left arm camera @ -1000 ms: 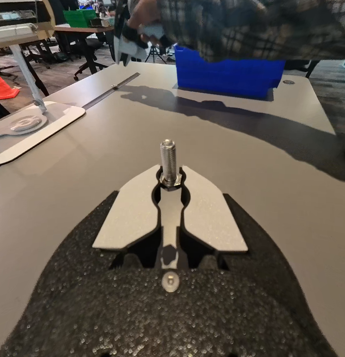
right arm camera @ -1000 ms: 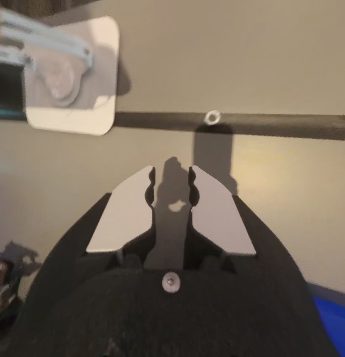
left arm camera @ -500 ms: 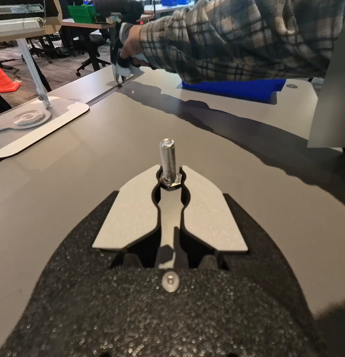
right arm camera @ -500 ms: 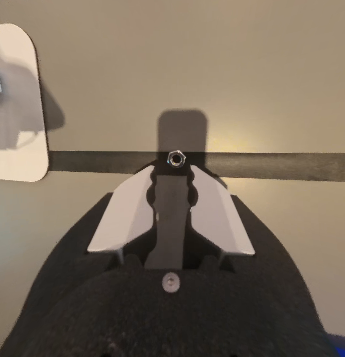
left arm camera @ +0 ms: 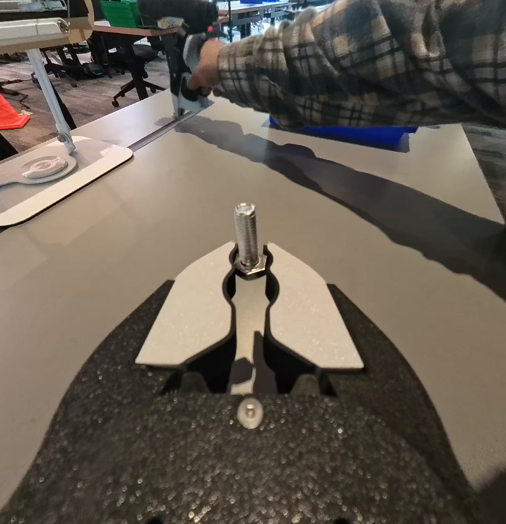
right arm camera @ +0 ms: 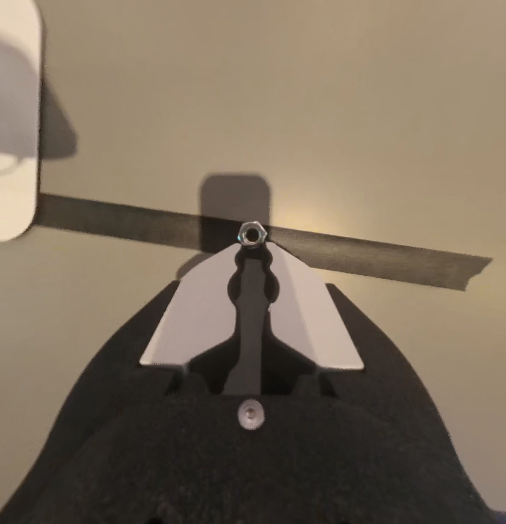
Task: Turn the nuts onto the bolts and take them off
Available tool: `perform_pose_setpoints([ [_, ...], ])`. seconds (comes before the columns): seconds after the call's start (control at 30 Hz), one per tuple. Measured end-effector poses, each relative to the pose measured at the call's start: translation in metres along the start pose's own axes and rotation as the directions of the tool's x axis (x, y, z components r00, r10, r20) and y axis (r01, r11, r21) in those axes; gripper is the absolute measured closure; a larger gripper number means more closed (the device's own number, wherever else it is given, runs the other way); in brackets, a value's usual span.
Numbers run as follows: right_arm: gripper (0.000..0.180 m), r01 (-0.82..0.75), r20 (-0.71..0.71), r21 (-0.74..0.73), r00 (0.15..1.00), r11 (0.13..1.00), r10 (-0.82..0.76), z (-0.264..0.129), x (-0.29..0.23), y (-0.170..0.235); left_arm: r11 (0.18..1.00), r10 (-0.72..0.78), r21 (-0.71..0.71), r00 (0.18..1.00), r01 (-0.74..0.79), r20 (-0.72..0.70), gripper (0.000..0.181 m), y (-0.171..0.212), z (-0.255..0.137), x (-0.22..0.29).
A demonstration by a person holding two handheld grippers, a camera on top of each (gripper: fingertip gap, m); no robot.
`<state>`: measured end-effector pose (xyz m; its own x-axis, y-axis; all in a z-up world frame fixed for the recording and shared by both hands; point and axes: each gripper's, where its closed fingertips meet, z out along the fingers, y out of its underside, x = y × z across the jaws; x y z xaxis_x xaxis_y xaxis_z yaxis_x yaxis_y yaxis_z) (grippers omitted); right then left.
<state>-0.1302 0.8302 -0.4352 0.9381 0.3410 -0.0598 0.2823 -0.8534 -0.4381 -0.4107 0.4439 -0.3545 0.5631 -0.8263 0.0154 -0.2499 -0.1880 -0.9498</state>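
My left gripper [left arm camera: 249,256] is shut on the hex head of a silver bolt [left arm camera: 245,232] and holds it upright on the grey table [left arm camera: 161,255], thread pointing up. The thread is bare. My right gripper [right arm camera: 251,246] points down at the table, and its fingertips are closed against the sides of a small silver hex nut [right arm camera: 252,234] that lies on a dark strip [right arm camera: 388,258]. In the left wrist view the right gripper [left arm camera: 179,112] shows far back on the table, tips down on the strip, held by a hand in a plaid sleeve [left arm camera: 345,65].
A white stand base [left arm camera: 61,175] with a slanted pole sits at the table's left; it also shows in the right wrist view [right arm camera: 13,141]. A blue bin [left arm camera: 359,136] stands at the back behind the sleeve. An orange cone [left arm camera: 5,110] and office chairs stand beyond the table. The tips of one gripper are about 50 cm away from the tips of the other.
My right gripper came down onto the nut and its fingers closed in around it. The left gripper kept hold of the bolt and stayed put.
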Motion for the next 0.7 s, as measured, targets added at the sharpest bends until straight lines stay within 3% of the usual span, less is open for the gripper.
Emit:
perform_pose_setpoints([
  [0.17, 0.171, 0.209, 0.056, -0.016, 0.976, 0.978, -0.208, -0.039, -0.015, 0.017, 1.0, 0.015, -0.001, 1.0, -0.015, 0.0, 0.165, -0.002, -0.001, 0.003],
  [0.27, 0.171, 0.384, 0.164, -0.001, 0.911, 0.923, -0.378, -0.07, -0.049, 0.043, 0.999, 0.039, -0.007, 0.999, -0.039, 0.007, 0.166, -0.003, -0.001, 0.005],
  [0.4, 0.171, 0.624, 0.305, 0.05, 0.734, 0.78, -0.607, -0.115, -0.118, 0.111, 0.999, 0.041, -0.011, 0.999, -0.041, 0.012, 0.166, -0.002, -0.002, 0.004],
  [0.53, 0.18, 0.762, 0.379, 0.087, 0.571, 0.642, -0.729, -0.137, -0.181, 0.2, 0.999, 0.033, -0.009, 0.999, -0.033, 0.004, 0.166, -0.004, -0.002, 0.006],
  [0.63, 0.18, 0.815, 0.348, 0.104, 0.508, 0.571, -0.788, -0.128, -0.204, 0.244, 0.998, 0.05, -0.023, 0.999, -0.05, 0.007, 0.166, -0.002, 0.0, 0.009],
  [0.7, 0.18, 0.794, 0.341, 0.164, 0.511, 0.585, -0.789, -0.128, -0.218, 0.253, 0.998, 0.057, -0.033, 0.998, -0.056, 0.017, 0.166, 0.0, 0.002, 0.009],
])
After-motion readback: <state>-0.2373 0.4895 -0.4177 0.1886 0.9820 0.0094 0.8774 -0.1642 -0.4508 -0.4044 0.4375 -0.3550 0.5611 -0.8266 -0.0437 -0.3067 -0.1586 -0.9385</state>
